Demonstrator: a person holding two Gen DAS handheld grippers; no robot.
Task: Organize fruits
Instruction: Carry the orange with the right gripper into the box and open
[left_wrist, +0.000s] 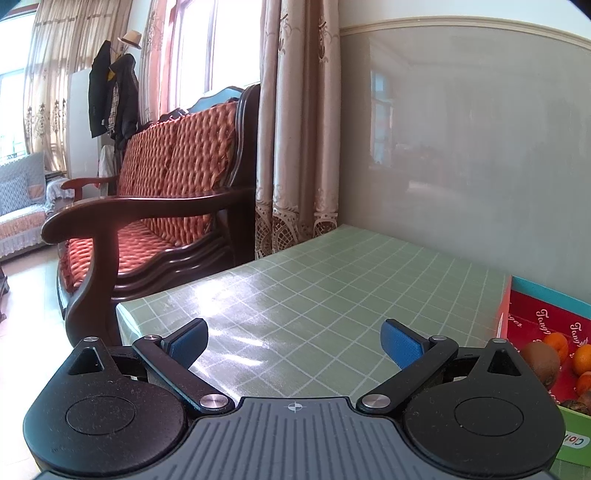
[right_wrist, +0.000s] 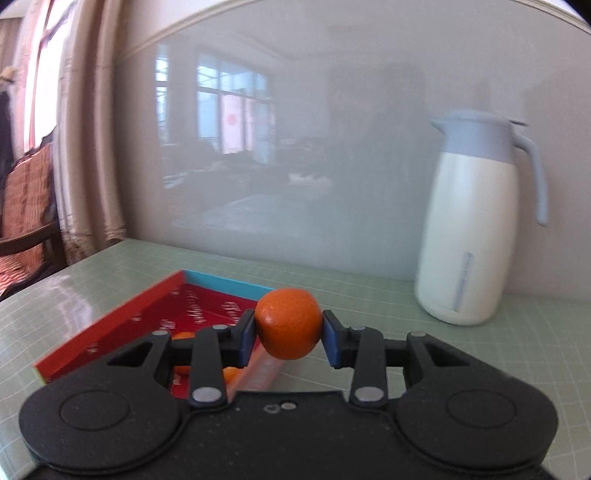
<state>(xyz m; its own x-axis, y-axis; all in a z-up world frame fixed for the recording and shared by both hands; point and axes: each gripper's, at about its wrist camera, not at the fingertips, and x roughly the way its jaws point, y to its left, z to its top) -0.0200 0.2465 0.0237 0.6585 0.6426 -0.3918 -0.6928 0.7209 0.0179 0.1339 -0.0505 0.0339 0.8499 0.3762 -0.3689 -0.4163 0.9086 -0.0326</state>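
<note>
box (left_wrist: 532, 325) cut off at frame edge, kiwi (left_wrist: 541, 360) partly hidden

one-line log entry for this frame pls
left gripper: open, idle | right gripper: shut on tangerine, above red box | kiwi in box

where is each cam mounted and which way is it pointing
Left wrist: sits on the left claw, looking along its spread, empty fingers over the green checked tablecloth toward the wooden sofa and curtain; the fruit box lies at the right edge.
Right wrist: sits on the right claw, which is shut on an orange, facing the glossy wall and the white jug, with the box below left.
Shared: the tablecloth, the red fruit box, the wall, the sofa.
</note>
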